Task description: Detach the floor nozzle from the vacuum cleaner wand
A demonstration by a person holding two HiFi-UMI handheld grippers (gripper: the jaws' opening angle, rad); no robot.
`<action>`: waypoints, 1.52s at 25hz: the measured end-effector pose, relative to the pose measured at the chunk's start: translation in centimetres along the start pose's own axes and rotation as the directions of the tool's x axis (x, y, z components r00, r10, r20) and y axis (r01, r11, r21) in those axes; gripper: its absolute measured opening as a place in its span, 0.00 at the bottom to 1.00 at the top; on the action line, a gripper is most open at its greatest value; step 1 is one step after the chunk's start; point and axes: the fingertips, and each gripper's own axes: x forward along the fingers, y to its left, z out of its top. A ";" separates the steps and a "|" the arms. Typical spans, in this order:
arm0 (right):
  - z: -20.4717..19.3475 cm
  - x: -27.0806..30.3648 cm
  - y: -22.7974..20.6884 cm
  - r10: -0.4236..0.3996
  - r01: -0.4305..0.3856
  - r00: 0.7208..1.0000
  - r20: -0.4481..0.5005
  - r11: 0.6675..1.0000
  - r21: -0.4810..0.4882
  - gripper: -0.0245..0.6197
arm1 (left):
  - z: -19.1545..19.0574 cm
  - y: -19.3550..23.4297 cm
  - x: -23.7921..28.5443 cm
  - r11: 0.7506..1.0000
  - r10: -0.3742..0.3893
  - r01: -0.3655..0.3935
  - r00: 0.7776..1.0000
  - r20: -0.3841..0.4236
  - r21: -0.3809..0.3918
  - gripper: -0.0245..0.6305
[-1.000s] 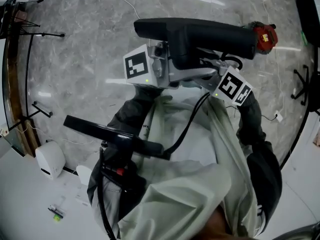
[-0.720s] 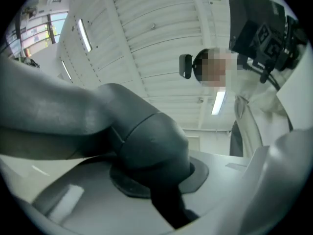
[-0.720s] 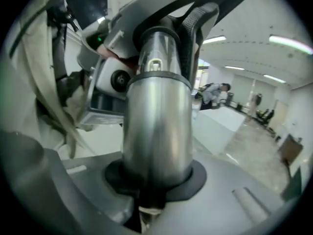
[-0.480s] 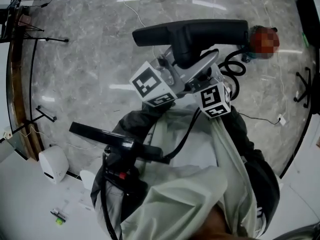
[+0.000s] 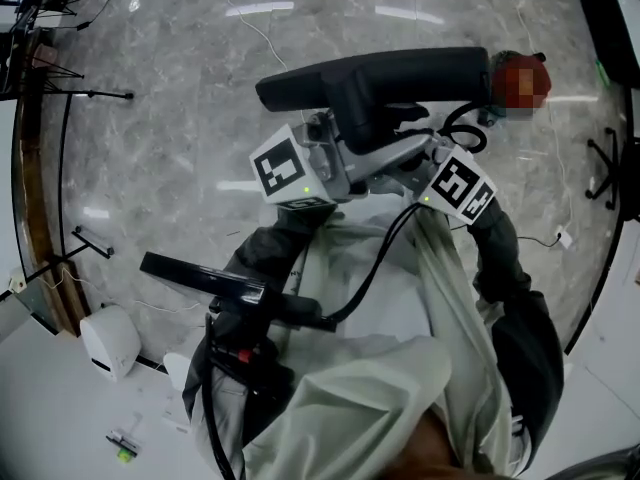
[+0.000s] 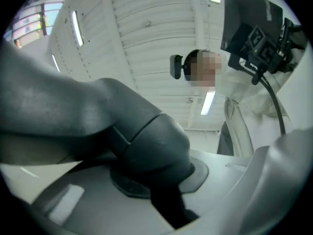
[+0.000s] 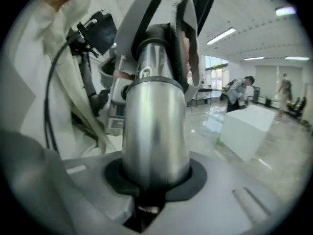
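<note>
Left gripper [image 6: 161, 185] is clamped on the floor nozzle's [image 5: 400, 73] dark neck. Right gripper [image 7: 152, 190] grips the silver wand [image 7: 155, 121], its jaws just eased slightly wider. I see the nozzle held up over a grey marble floor [image 5: 160, 128], with a slatted, strip-lit ceiling [image 6: 142, 28] overhead. Since half a second back, the marker cubes have moved further apart.

Head cam looked steeply down over left claw [image 5: 345, 140] and right claw [image 5: 405, 156]. Claw cams sat close behind their jaws, both catching the pale jacket [image 6: 242, 94].
</note>
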 end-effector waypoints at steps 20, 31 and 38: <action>-0.7 1.2 -1.6 -0.026 0.027 1.000 -0.010 0.999 0.026 0.17 | -0.5 3.0 -0.5 0.996 0.063 -0.063 0.998 -0.004 -0.058 0.15; -0.3 -0.1 -5.5 -0.627 0.626 0.779 -0.011 0.777 0.063 0.16 | -1.0 5.4 0.0 0.927 0.363 -0.372 0.924 -0.124 -0.058 0.15; -0.8 0.8 -1.6 -0.263 0.262 0.964 0.039 0.965 0.028 0.18 | -1.2 1.5 0.0 0.996 0.062 -0.067 0.994 -0.085 -0.060 0.15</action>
